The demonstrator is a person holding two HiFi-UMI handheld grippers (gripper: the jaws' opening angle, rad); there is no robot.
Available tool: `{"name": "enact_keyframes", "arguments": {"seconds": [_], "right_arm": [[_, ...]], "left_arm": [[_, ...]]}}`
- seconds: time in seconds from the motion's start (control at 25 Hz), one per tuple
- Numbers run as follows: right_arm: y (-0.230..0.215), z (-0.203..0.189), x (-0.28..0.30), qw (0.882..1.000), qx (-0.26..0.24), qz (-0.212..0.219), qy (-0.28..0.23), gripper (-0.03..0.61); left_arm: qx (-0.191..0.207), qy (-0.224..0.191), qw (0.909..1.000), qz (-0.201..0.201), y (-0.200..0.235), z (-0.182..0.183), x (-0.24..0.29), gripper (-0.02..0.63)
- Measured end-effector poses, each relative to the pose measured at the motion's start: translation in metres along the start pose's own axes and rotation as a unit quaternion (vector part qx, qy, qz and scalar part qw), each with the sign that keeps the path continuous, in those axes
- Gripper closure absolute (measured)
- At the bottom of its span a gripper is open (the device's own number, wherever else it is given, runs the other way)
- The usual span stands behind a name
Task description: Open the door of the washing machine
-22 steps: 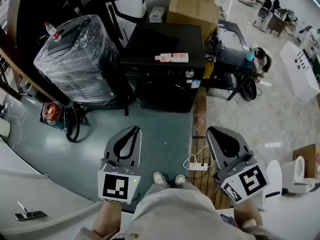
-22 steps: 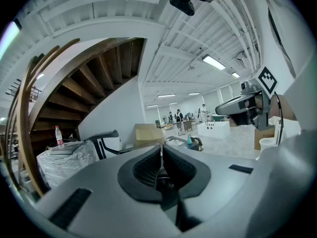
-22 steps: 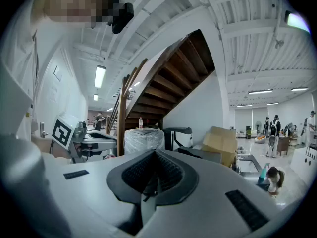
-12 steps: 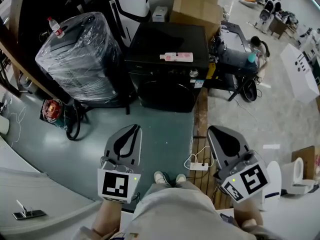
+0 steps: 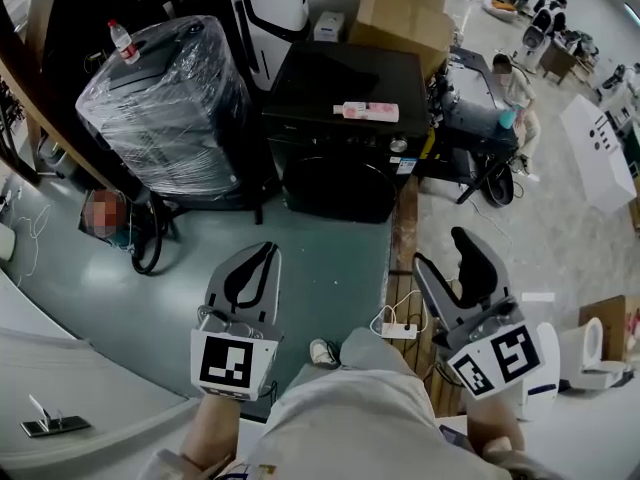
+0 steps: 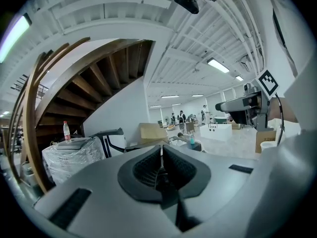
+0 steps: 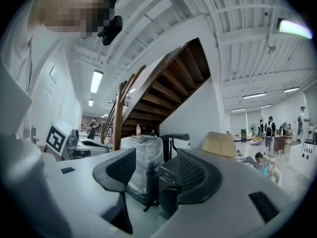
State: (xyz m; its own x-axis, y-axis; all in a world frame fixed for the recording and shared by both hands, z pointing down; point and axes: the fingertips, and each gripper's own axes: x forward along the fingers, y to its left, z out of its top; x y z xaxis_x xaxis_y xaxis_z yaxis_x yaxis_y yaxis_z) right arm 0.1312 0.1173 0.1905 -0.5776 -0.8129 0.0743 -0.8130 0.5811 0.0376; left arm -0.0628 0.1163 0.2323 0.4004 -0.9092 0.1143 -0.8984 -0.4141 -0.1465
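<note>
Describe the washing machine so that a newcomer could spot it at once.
Start at the big plastic-wrapped appliance left of centre in the head view. Just right of it stands the black washing machine, its round door shut. Only it has a pink bottle lying on its top.

Grey hand-held grippers (image 5: 266, 253) (image 5: 442, 250), blk pads (image 7: 198, 175), b/w markers (image 5: 232, 363).

Floor (image 5: 320, 258) free to washer door (image 5: 338, 188); wrapped unit (image 5: 165, 108) crowds L.
</note>
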Motion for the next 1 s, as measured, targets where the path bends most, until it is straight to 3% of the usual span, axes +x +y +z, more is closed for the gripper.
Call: {"name": "enact_keyframes", "arguments": {"seconds": [0.28, 0.56, 1.0], "right_arm": [[-0.002, -0.018, -0.005, 0.999, 0.009, -0.004, 0.033, 0.307], [-0.018, -0.021, 0.002, 0.999, 0.006, -0.018, 0.03, 0.307], [-0.083, -0.047, 0.044, 0.998, 0.021, -0.009, 0.052, 0.307]], "left_arm": [[0.004, -0.006, 0.9999, -0.008, 0.006, -0.001, -0.003, 0.584], [0.002, -0.008, 0.9999, -0.006, 0.008, 0.001, 0.014, 0.584], [0.012, 0.02, 0.9997, -0.001, 0.01, -0.007, 0.08, 0.584]]}}
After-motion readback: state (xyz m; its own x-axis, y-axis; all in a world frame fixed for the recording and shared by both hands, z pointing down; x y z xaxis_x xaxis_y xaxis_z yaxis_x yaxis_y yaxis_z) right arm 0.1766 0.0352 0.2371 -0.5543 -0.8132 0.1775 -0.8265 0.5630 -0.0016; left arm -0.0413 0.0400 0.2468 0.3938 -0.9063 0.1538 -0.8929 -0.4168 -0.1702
